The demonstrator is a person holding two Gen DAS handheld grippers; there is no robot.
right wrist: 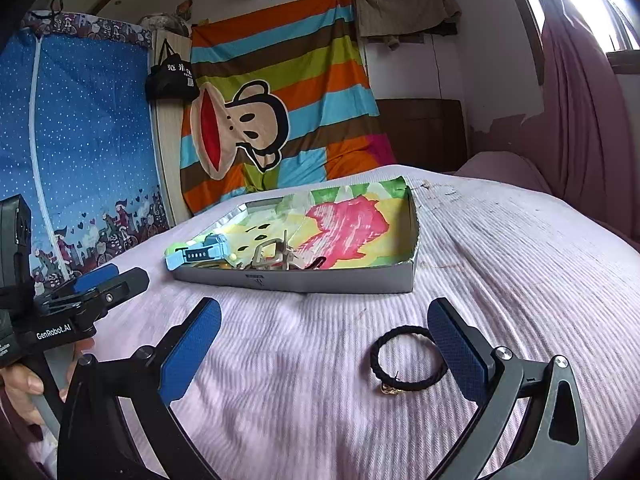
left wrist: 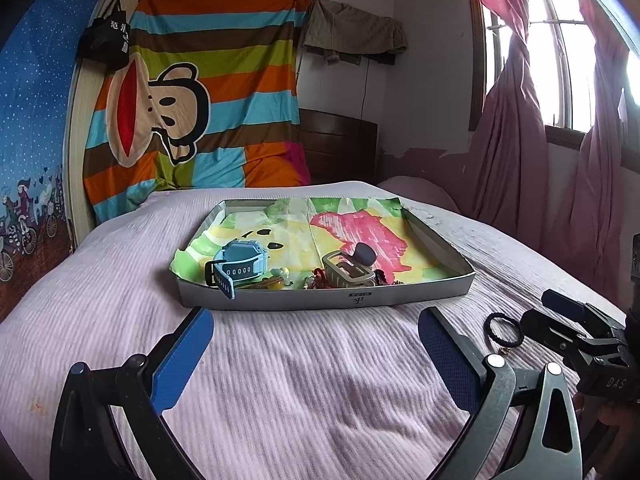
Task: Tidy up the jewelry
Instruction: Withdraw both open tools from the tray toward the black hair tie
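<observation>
A pink bed (right wrist: 320, 360) carries a shallow box (right wrist: 320, 280) at its middle, already holding a blue watch (left wrist: 240, 266), a grey clip (left wrist: 348, 270) and small beads. The black hair tie (right wrist: 408, 360) lies on the cover nearer than the box, just inside the right gripper's (right wrist: 324, 354) right finger. Both this claw and the left gripper (left wrist: 316, 360) gape fully and grip nothing, so closing from here could flatten the thin tie into the soft cover or snag the cloth.
</observation>
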